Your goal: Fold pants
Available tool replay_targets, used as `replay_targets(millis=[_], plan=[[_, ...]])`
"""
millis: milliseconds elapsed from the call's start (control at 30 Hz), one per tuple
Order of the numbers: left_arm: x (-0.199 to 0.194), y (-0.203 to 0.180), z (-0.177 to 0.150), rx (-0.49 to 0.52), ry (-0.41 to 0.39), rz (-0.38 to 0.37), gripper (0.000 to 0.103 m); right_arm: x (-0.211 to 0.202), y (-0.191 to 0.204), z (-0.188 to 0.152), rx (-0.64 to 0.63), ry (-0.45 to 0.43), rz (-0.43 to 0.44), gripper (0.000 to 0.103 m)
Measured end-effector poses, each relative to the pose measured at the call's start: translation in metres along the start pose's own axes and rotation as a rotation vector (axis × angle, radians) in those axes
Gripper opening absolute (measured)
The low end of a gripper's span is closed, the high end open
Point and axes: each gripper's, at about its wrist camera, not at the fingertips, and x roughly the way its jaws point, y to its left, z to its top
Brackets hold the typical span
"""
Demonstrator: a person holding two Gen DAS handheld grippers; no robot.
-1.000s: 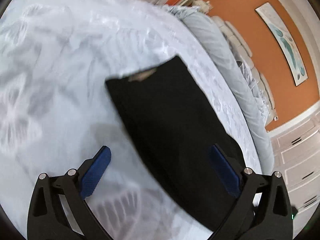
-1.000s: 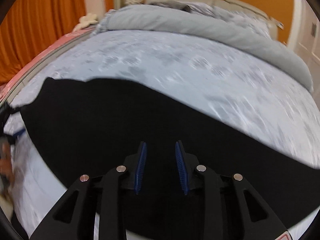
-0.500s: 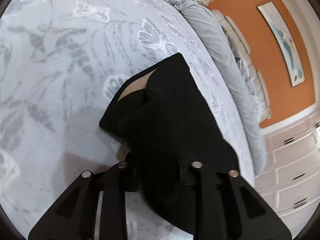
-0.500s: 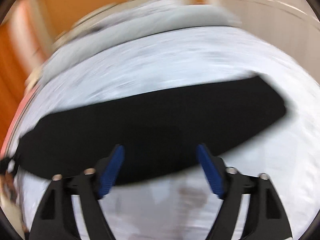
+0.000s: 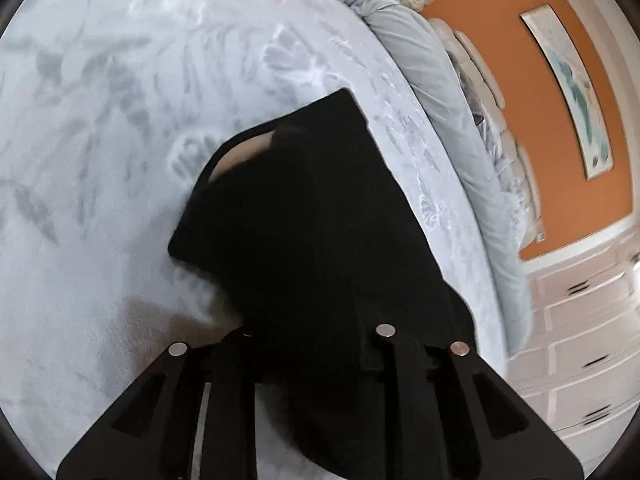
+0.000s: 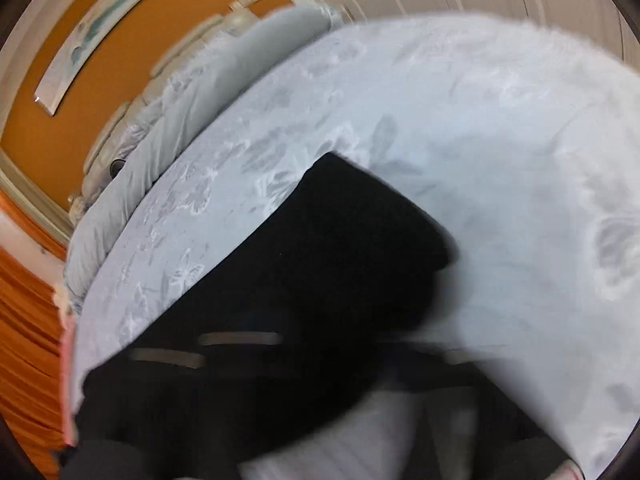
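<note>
Black pants (image 5: 320,216) lie on a pale grey bed cover printed with butterflies (image 5: 100,160). In the left wrist view my left gripper (image 5: 316,344) is shut on the near edge of the pants, its pads buried in black cloth, and the waistband end with a pale lining (image 5: 244,152) is rumpled beyond it. In the right wrist view the pants (image 6: 340,248) run from the lower left towards the centre. My right gripper (image 6: 328,344) is a dark motion-blurred shape low in the frame over the cloth; its fingers cannot be made out.
A rolled grey duvet (image 5: 448,92) and pillows lie along the headboard against an orange wall with a framed picture (image 5: 572,92). White drawers (image 5: 588,332) stand beside the bed. Orange curtains (image 6: 24,320) hang at the left of the right wrist view.
My left gripper closed on the near edge of the pants and has lifted and bunched it. My right gripper opened, swung fast towards the other end of the pants and is now blurred.
</note>
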Motion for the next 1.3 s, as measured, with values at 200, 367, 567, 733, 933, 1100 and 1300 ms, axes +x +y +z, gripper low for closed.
replay_targets(millis=[200, 367, 567, 733, 933, 1100, 1300], plan=[[-0.046, -0.043, 0.003, 0.184, 0.037, 0.034, 0.016, -0.075, 0.019, 0.007, -0.041, -0.092, 0.119, 0.009], [-0.084, -0.054, -0.01, 0.284, 0.099, 0.085, 0.017, -0.123, 0.004, -0.007, -0.052, -0.067, 0.093, 0.009], [-0.05, 0.017, -0.031, 0.143, 0.223, 0.161, 0.02, -0.076, -0.082, -0.033, 0.109, 0.091, -0.015, 0.01], [-0.074, 0.024, -0.036, 0.106, 0.161, 0.119, 0.034, -0.078, -0.088, -0.038, 0.119, 0.061, 0.07, 0.023], [-0.139, -0.012, -0.068, 0.261, -0.042, 0.306, 0.044, -0.096, -0.073, -0.041, 0.054, 0.015, 0.03, 0.052], [-0.156, -0.075, -0.105, 0.546, -0.192, 0.386, 0.078, -0.145, -0.052, -0.039, -0.1, -0.193, -0.171, 0.054], [-0.111, -0.142, -0.162, 0.757, -0.135, 0.327, 0.08, -0.1, -0.018, 0.009, -0.326, -0.069, -0.224, 0.072]])
